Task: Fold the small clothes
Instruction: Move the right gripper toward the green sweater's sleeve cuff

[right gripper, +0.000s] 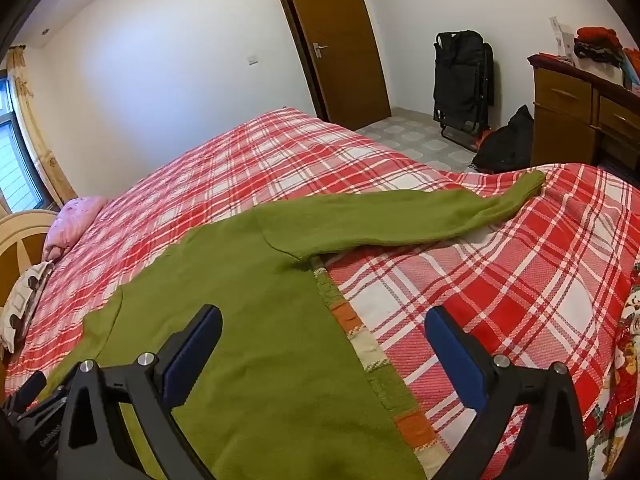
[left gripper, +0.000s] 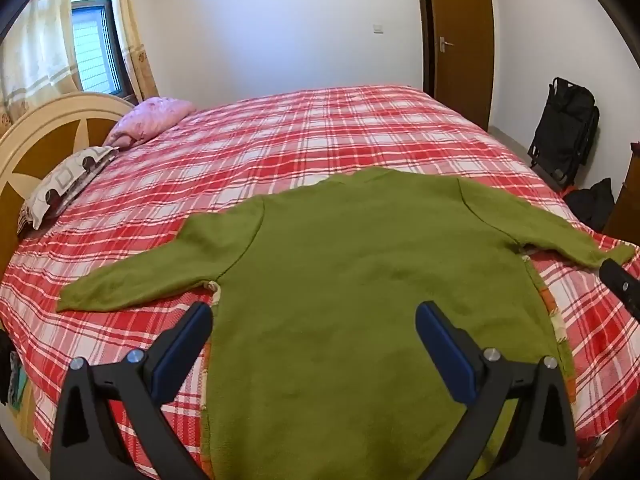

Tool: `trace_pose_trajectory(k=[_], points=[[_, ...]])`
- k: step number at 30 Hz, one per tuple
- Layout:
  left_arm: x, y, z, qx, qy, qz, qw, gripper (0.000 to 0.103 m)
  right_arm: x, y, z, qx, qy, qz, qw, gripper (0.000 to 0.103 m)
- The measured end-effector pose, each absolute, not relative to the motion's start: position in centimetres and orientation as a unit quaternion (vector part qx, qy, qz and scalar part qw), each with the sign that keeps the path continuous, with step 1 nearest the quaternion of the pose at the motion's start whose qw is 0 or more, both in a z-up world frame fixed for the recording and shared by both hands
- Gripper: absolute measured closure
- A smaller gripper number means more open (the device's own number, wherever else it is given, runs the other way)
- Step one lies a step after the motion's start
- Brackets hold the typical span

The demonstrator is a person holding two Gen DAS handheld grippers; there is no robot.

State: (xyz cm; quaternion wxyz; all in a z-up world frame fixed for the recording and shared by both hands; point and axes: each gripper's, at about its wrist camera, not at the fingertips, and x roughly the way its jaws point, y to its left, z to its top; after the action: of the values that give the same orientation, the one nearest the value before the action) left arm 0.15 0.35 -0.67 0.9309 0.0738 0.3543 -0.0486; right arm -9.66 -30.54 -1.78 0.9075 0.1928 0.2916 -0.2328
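A green sweater (left gripper: 352, 272) lies flat, back up, on the red plaid bed (left gripper: 280, 148), both sleeves spread out sideways. My left gripper (left gripper: 314, 316) is open and empty above the sweater's lower body, near its left edge. My right gripper (right gripper: 322, 320) is open and empty over the sweater's right side (right gripper: 256, 320), where a patterned edge (right gripper: 360, 332) shows beneath. The right sleeve (right gripper: 400, 220) stretches away toward the bed's corner. The right gripper's tip (left gripper: 620, 284) shows at the right edge of the left wrist view.
Two pillows (left gripper: 148, 124) lie by the headboard (left gripper: 40, 140) at the left. A wooden door (right gripper: 336, 40), a folded black chair (right gripper: 464, 80), a black bag (right gripper: 508, 148) and a wooden dresser (right gripper: 580, 108) stand beyond the bed.
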Motion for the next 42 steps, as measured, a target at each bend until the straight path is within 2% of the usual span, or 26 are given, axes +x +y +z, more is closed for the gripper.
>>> trace_pose_trajectory(k=[20,29,42], points=[[0.9,1.0,-1.4,0.071,0.360,-0.044,0.929,0.000,-9.3,-33.3,-2.5,0.212,0.302,-0.250,0.895,0.001],[1.8,1.3,-2.6,0.058,0.371,-0.041,0.926,0.000,-7.9,-37.5,-3.8,0.164,0.330,-0.338,0.866,0.001],[2.6,0.8,-3.3,0.054,0.382,-0.041,0.922,0.000,-6.5,-40.9,-4.0,0.169,0.336,-0.344,0.860,0.001]])
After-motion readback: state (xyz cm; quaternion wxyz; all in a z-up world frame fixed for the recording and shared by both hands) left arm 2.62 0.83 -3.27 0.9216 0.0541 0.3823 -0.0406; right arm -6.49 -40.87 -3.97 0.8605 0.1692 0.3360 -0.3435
